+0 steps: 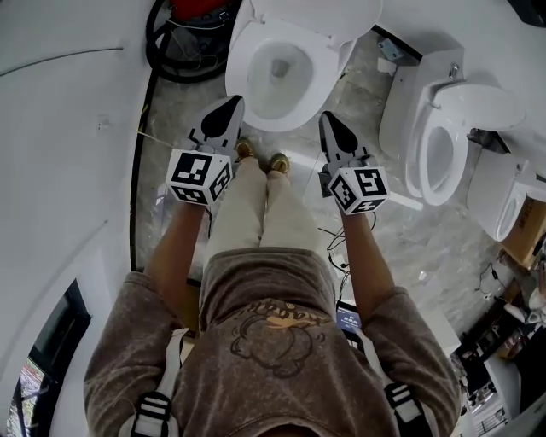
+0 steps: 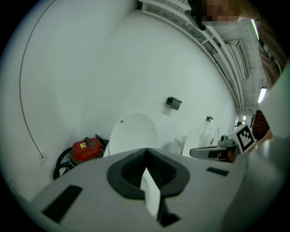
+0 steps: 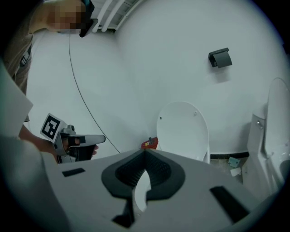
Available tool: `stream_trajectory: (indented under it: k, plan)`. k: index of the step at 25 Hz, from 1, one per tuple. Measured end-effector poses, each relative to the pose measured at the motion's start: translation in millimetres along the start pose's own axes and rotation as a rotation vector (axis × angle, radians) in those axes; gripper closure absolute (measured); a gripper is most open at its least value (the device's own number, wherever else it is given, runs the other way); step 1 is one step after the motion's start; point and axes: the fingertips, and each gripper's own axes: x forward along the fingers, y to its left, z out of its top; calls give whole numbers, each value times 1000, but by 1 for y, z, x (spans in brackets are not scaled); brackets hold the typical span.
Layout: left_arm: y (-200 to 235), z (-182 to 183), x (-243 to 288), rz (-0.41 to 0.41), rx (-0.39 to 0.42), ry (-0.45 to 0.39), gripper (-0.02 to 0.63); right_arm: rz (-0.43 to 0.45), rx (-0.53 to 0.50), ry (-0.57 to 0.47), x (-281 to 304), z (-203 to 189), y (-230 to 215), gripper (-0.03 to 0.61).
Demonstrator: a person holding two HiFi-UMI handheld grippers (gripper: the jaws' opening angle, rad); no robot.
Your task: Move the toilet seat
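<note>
A white toilet stands straight ahead of me, its white seat ring lying around the bowl. Its lid is raised against the wall and shows as an upright oval in both gripper views. My left gripper hovers just short of the bowl's left front edge, shut and empty. Just off the bowl's right front edge my right gripper is likewise shut on nothing. Neither one touches the toilet.
A red vacuum cleaner with a black hose sits left of the toilet by the curved white wall. Two more toilets stand to the right. Cables lie on the marble floor. A paper holder hangs on the wall.
</note>
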Motion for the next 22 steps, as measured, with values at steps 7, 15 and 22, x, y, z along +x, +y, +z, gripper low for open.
stream_trajectory:
  k: [7, 15, 22]
  plan:
    - [19, -32, 25, -5, -7, 15, 606, 0, -10, 21, 31, -27, -10, 580]
    - [40, -68, 47, -3, -1, 41, 606, -3, 11, 54, 55, -65, -19, 580]
    - [56, -100, 61, 11, -25, 61, 606, -26, 41, 70, 65, -97, -30, 580]
